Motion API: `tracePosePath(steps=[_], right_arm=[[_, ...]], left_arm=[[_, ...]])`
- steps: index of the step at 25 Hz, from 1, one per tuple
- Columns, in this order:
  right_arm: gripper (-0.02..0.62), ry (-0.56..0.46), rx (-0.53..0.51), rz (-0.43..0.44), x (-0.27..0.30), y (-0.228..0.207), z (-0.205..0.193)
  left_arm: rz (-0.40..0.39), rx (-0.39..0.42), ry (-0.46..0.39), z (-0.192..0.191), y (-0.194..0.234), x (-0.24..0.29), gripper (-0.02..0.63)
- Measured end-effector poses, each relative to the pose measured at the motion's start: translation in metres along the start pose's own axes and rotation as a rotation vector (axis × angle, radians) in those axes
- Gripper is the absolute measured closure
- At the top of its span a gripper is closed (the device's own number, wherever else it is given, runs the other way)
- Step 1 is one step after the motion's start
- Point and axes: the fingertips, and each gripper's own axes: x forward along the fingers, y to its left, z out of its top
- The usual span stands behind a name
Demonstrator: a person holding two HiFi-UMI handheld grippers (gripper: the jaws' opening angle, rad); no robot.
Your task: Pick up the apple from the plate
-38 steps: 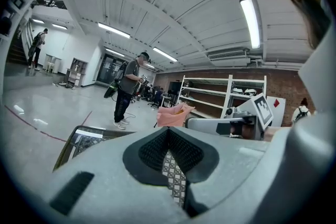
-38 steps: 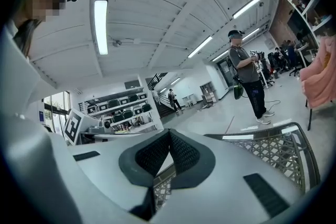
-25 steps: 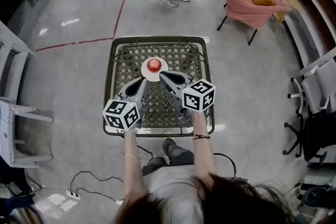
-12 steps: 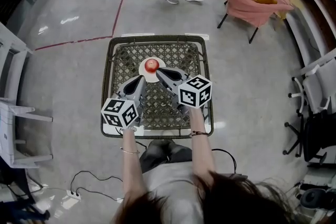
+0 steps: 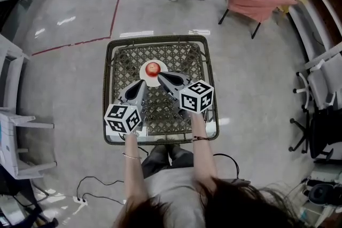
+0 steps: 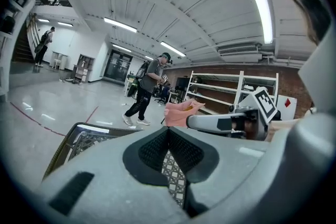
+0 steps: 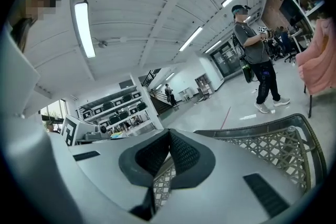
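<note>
Hovering over the desk [image 5: 160, 39], your left claw [image 5: 142, 83] and right claw [image 5: 160, 76] are both closed and empty; the apple [image 5: 153, 67] sits on its plate [image 5: 163, 66] at twelve o'clock.

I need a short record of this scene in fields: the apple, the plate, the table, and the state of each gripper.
apple: red, on the plate, not held
plate: white, on the table's far half
table: lattice top, dark rim
left gripper: shut, empty, short of the plate
right gripper: shut, empty, tip by the plate's near edge
</note>
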Motion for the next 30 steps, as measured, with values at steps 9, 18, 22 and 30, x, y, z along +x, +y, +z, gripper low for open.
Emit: tracePosePath(steps=[9,18,22,30], right_arm=[[0.586,0.013,-0.014,-0.019,0.017,-0.023,0.003],[0.586,0.065,-0.024,-0.067,0.03,-0.062,-0.025],[0.586,0.085,-0.035,-0.073,0.037,-0.079,-0.033],[0.586,0.094,-0.02,-0.091,0.041,-0.102,-0.05]], left_arm=[[-0.011,0.0,0.044,-0.007,0.016,0.023,0.595],[0.006,0.01,0.119,-0.042,0.036,0.048,0.595],[0.008,-0.001,0.139,-0.053,0.048,0.062,0.595],[-0.026,0.019,0.168,-0.07,0.054,0.084,0.595]])
